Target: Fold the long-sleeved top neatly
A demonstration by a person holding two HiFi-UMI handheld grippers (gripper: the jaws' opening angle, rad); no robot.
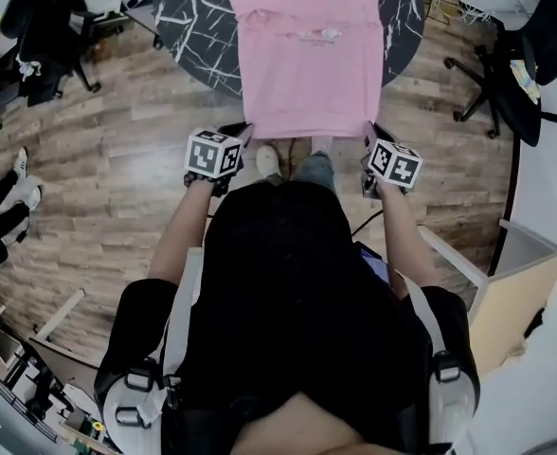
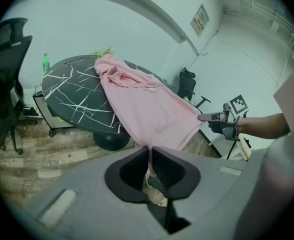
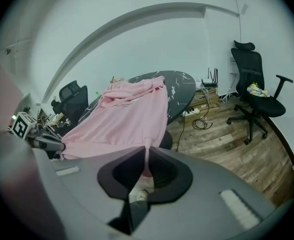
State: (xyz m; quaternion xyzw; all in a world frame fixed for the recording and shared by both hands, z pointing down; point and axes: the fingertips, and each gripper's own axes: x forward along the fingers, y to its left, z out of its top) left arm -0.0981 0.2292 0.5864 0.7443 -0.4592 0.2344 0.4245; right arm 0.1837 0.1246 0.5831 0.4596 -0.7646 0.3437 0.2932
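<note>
A pink long-sleeved top [image 1: 307, 55] lies on the black marble-patterned round table [image 1: 193, 22], its hem pulled off the near edge and stretched in the air. My left gripper [image 1: 243, 131] is shut on the hem's left corner, and my right gripper [image 1: 370, 131] is shut on the right corner. In the left gripper view the pink cloth [image 2: 142, 104] runs from the table into the closed jaws, with the other gripper [image 2: 214, 117] at the right. The right gripper view shows the top [image 3: 124, 119] drawn taut to its jaws.
Black office chairs stand at the left [image 1: 46, 27] and right [image 1: 530, 55] of the table. A green bottle [image 2: 45, 63] stands on the table's far side. A light wooden box [image 1: 506, 292] sits on the wood floor at the right. Cables [image 3: 204, 121] lie on the floor.
</note>
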